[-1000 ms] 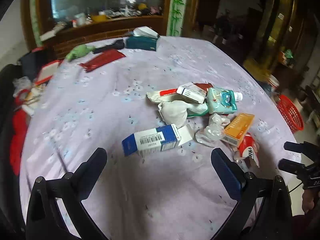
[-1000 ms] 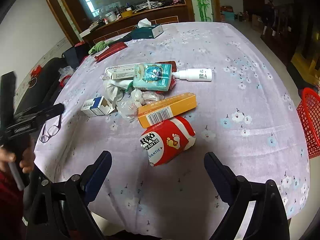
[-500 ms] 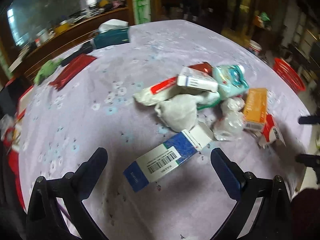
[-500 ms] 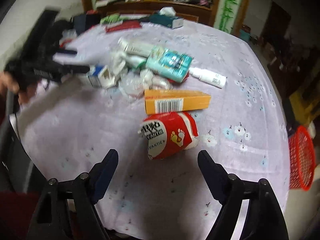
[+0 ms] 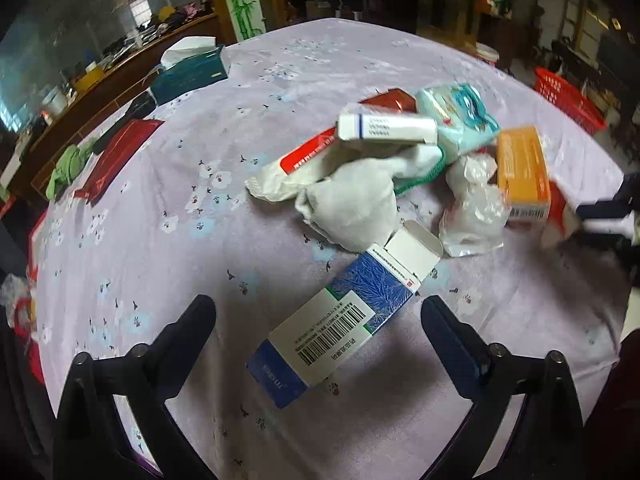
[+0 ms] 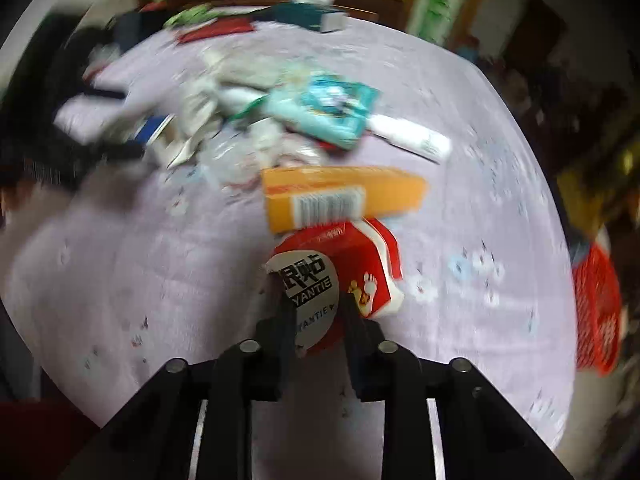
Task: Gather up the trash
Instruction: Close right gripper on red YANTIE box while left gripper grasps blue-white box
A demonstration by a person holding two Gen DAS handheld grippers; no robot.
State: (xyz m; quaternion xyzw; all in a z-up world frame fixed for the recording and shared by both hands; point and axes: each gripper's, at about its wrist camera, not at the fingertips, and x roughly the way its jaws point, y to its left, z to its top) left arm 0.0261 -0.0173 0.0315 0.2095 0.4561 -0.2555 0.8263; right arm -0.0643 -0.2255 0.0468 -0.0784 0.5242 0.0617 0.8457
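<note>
A heap of trash lies on the lilac tablecloth [image 5: 168, 264]. Nearest my open left gripper [image 5: 318, 312] is a blue and white carton [image 5: 340, 320] with its flap open, lying between the spread fingers. Behind it sit a crumpled white paper bag [image 5: 352, 204], a clear plastic wrapper [image 5: 472, 212], an orange box [image 5: 522, 168] and a teal wipes pack [image 5: 456, 116]. My right gripper [image 6: 314, 304] is shut on the red and white packet [image 6: 340, 268], just in front of the orange box [image 6: 340, 196]. The right view is blurred.
A red basket [image 6: 596, 304] stands on the floor beyond the table's right edge, also seen as the red basket [image 5: 568, 96]. A teal tissue box [image 5: 188, 72], a red pouch [image 5: 116, 152] and a green cloth [image 5: 68, 168] lie at the far side. A white bottle [image 6: 412, 138] lies right of the heap.
My right gripper went from wide open to shut on the red and white packet. My left gripper moved closer to the blue carton, which now lies between its fingers.
</note>
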